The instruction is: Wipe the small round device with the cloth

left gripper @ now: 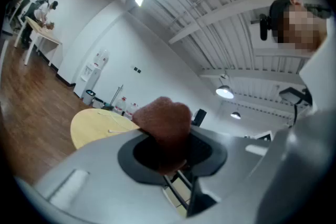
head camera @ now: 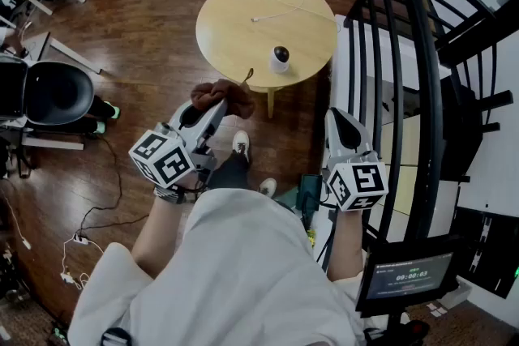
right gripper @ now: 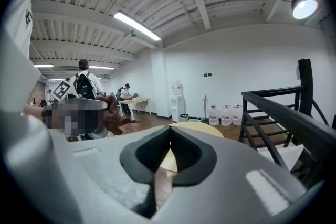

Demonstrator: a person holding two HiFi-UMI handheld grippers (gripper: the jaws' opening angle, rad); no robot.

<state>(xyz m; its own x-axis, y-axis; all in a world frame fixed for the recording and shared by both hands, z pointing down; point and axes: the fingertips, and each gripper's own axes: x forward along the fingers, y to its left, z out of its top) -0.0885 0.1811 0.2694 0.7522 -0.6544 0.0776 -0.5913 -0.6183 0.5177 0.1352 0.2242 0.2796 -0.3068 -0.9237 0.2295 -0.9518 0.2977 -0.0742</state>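
Observation:
The small round device (head camera: 280,57), white with a black dome, stands near the front edge of a round yellow table (head camera: 235,28). My left gripper (head camera: 212,103) is shut on a crumpled brown cloth (head camera: 221,95), held in the air just short of the table's near edge and left of the device. In the left gripper view the cloth (left gripper: 165,123) bulges out between the jaws, with the table (left gripper: 94,123) beyond. My right gripper (head camera: 336,116) is shut with nothing in it, to the right of the table. In the right gripper view its jaws (right gripper: 169,148) meet, and the cloth (right gripper: 113,115) shows at left.
A white cable (head camera: 280,8) lies across the table top. A black stair railing (head camera: 413,77) rises close on the right. A black office chair (head camera: 53,93) stands at the left, with cables (head camera: 89,223) on the wooden floor. A small screen (head camera: 405,275) sits at the lower right.

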